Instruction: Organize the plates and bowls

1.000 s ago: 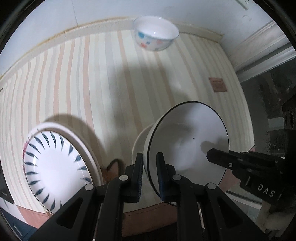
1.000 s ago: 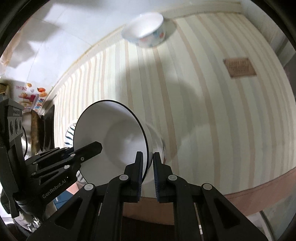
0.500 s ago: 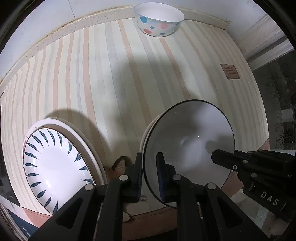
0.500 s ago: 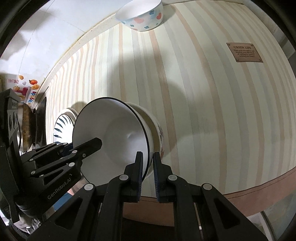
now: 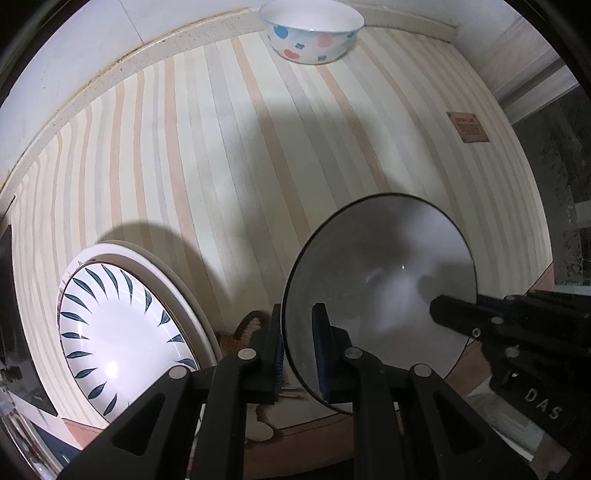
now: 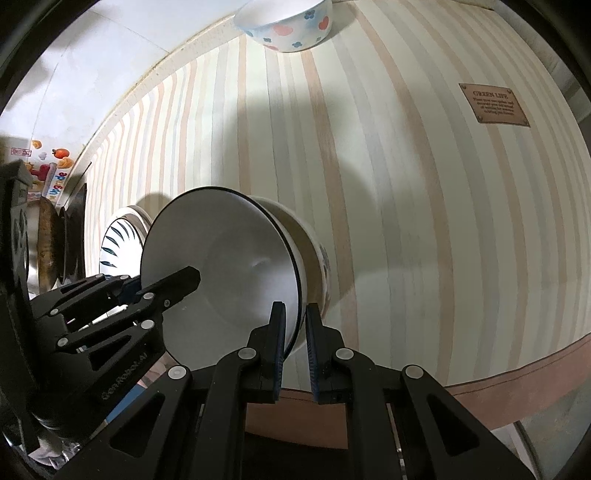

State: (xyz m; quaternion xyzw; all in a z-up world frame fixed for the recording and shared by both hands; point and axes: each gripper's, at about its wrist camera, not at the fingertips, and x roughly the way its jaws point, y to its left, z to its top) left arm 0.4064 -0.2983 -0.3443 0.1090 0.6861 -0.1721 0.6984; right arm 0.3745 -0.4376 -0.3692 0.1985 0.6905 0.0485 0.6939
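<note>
1. Where the two grippers meet at the near edge, the left gripper [image 5: 298, 341] is clamped on the left rim of a black-rimmed white bowl [image 5: 384, 280], and the right gripper [image 6: 294, 332] pinches the opposite rim of that bowl.
2. The black-rimmed bowl, empty inside, sits nested in a second bowl [image 6: 314, 258] with a small blue motif on its wall (only its side shows).
3. Just left of the bowls lies a white plate [image 5: 118, 332] with dark blue leaf marks, resting on a larger cream plate [image 5: 177, 273].
4. All stand on a cloth [image 5: 229, 155] striped cream, peach and grey, with a brown label [image 6: 493, 105] at the right.
5. At the far edge, well apart, stands an empty white bowl with red and blue spots [image 5: 314, 33], close to the pale wall [image 5: 74, 48].
</note>
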